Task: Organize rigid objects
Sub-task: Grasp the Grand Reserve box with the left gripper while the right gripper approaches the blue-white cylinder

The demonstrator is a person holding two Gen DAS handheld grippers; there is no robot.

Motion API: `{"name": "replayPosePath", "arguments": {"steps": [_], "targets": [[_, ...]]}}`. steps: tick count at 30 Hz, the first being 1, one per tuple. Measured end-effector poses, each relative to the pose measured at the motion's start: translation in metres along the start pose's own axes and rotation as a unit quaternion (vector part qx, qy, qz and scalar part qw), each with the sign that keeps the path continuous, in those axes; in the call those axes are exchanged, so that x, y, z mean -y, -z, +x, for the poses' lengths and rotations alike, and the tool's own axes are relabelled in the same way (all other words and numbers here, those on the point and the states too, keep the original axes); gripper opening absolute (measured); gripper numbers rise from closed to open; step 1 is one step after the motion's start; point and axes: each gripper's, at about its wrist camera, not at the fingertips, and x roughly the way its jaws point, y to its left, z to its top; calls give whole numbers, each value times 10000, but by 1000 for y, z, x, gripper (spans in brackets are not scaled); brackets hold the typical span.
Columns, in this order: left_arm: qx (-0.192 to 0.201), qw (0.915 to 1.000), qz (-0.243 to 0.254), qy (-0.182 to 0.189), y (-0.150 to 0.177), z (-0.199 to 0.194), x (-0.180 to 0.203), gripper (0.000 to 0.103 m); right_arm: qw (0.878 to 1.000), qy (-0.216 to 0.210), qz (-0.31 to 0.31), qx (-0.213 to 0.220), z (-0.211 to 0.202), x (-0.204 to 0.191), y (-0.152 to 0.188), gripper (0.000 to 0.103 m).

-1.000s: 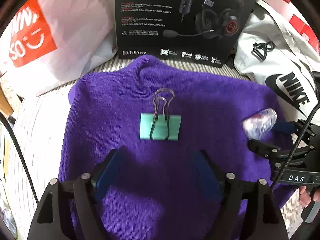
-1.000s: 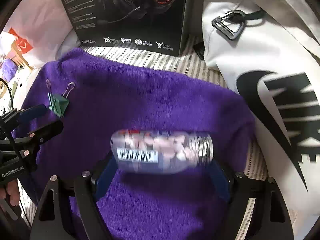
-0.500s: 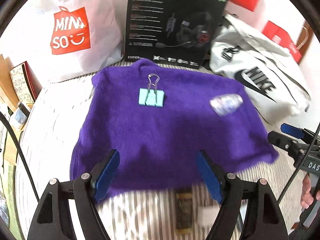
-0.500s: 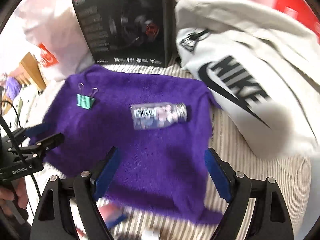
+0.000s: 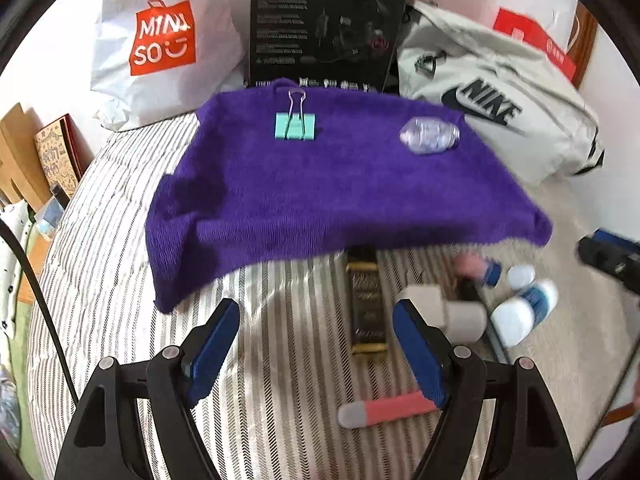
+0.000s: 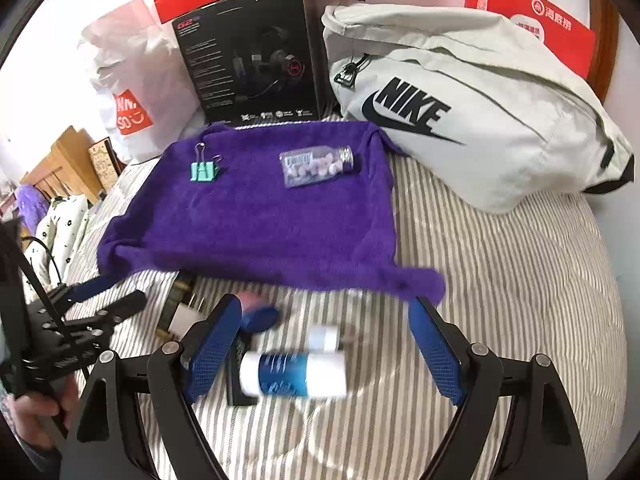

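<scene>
A purple cloth (image 5: pixel 320 192) (image 6: pixel 256 216) lies on the striped bed. On it sit a teal binder clip (image 5: pixel 296 125) (image 6: pixel 205 171) and a clear pill bottle (image 5: pixel 429 136) (image 6: pixel 318 165) on its side. In front of the cloth lie loose items: a dark gold-trimmed bar (image 5: pixel 366 304), a beige plug (image 5: pixel 444 312), a blue-and-white bottle (image 5: pixel 524 312) (image 6: pixel 294 374) and a pink-and-white tube (image 5: pixel 384 408). My left gripper (image 5: pixel 316 348) is open and empty over the bed. My right gripper (image 6: pixel 324 352) is open and empty, with the blue-and-white bottle between its fingers' line.
A black headset box (image 5: pixel 326 24) (image 6: pixel 252 52), a white Miniso bag (image 5: pixel 160 40), a grey Nike bag (image 5: pixel 496 120) (image 6: pixel 472 120) and red bags (image 6: pixel 528 20) stand behind the cloth. Wooden furniture (image 5: pixel 20 160) is at the left.
Both grippers pulled back from the cloth. The right one let go of the pill bottle, which now lies on the cloth. The loose items in front came into view.
</scene>
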Motion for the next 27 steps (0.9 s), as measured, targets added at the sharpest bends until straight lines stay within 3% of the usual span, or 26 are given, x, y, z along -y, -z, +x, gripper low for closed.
{"name": "replayPosePath", "arguments": {"steps": [6,14,17,19,27], "targets": [[-138,9996,230,110,5,17,11,69,9999,139,7,31,-11,7,15,85],[-71,9987,483,-135,2,29,26,63,9997,202,160,7,-16,26,22,85],[12,9988,491,-85,0,30,30,49,9996,167,232,17,-17,31,24,85],[58,9986,535,-24,0,29,32,23,9996,146,247,-15,-14,33,25,85],[-21,9989,449,157,8,20,23,23,9996,178,169,-106,-3,42,30,85]]}}
